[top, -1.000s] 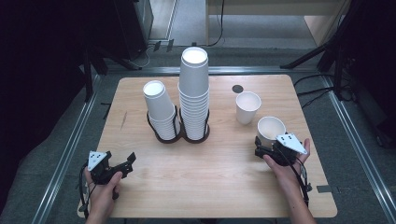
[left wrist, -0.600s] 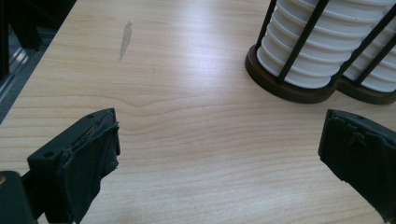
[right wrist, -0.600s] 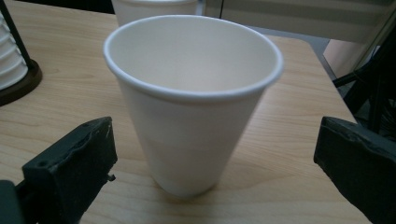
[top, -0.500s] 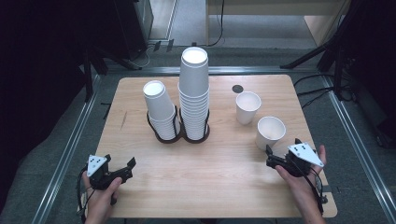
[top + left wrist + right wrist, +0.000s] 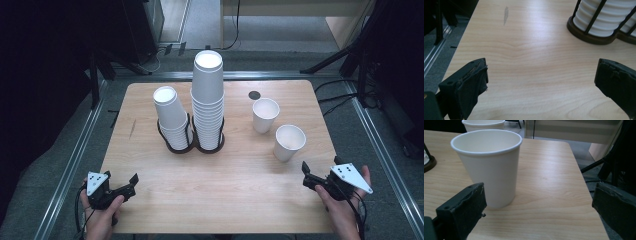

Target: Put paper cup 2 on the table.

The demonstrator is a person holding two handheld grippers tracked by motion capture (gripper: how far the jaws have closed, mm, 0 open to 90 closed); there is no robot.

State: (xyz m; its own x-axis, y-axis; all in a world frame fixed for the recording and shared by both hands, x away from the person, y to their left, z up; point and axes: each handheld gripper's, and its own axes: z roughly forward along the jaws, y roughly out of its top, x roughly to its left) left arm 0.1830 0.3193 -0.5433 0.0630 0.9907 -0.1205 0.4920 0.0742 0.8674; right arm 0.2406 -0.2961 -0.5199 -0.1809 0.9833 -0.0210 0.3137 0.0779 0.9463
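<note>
Both grippers are pulling back toward the person's edge of the table since a second ago: the right gripper, which was up against the nearer cup, is now sitting well short of it with its jaws spread and nothing between them, and the left gripper is drifting lower toward the near left corner, likewise released and empty. Just ahead of the right gripper and slightly toward its left jaw, the nearer cup is standing upright on the table, apart from both jaws; a second cup is standing behind it, farther off. Far ahead and to the right of the left gripper, the cup holder is carrying two stacks, a short stack and a tall stack. Judging by how things lie, two cups are already set out singly on the table and the placing of the nearer one looks finished; what is left, if more cups are to be drawn, is reaching back to a stack. Each hand is gripping its tool from behind, forearms coming in low from the near edge, the right hand angling its gripper inward toward the cups and the left hand pointing its gripper toward the holder.
</note>
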